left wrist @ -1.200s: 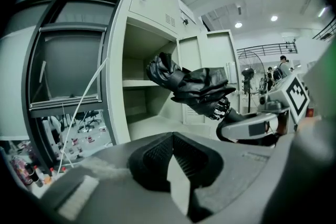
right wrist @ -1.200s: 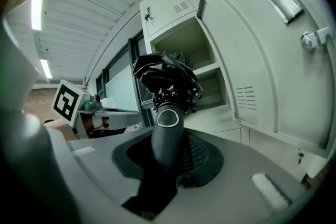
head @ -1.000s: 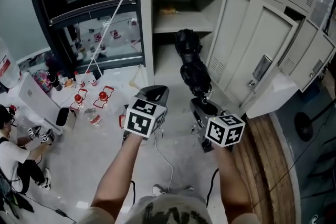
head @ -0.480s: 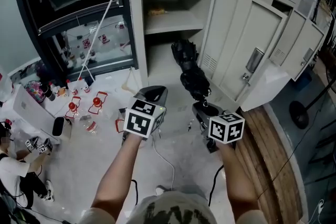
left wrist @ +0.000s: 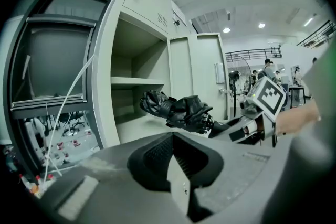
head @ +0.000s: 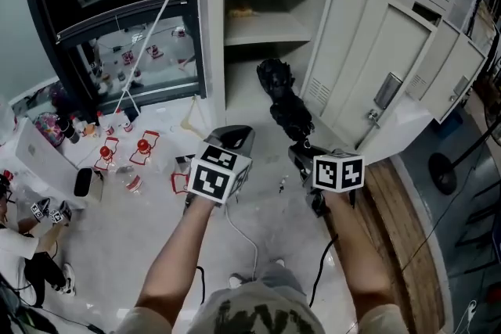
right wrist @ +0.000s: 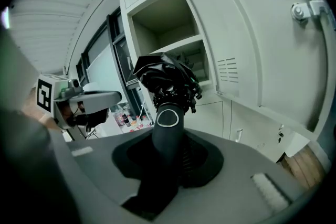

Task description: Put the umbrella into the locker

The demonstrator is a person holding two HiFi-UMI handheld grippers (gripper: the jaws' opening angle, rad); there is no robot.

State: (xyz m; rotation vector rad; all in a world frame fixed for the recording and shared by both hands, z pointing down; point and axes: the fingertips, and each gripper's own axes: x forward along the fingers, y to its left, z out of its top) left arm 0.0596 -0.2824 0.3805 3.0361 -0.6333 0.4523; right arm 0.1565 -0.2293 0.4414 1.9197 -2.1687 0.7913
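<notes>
Carrying the folded black umbrella (head: 286,109) is the step in hand: it hangs in the air, not yet set down, its bunched canopy end pointing into the open locker (head: 215,27) just under the shelf (head: 262,31). Whether that end has crossed the threshold I cannot tell. The right tool (head: 301,156) is clamped on the umbrella's dark handle (right wrist: 168,134), which fills the gap between its jaws. The left tool (head: 231,138) hovers beside it, jaws together on nothing. Next, I judge, the umbrella must go deeper and lower onto the lower compartment's floor (head: 246,98) before the grip lets go, keeping clear of the open door (head: 368,59). That compartment looks bare; the shelf carries a small yellowish item (head: 243,12).
</notes>
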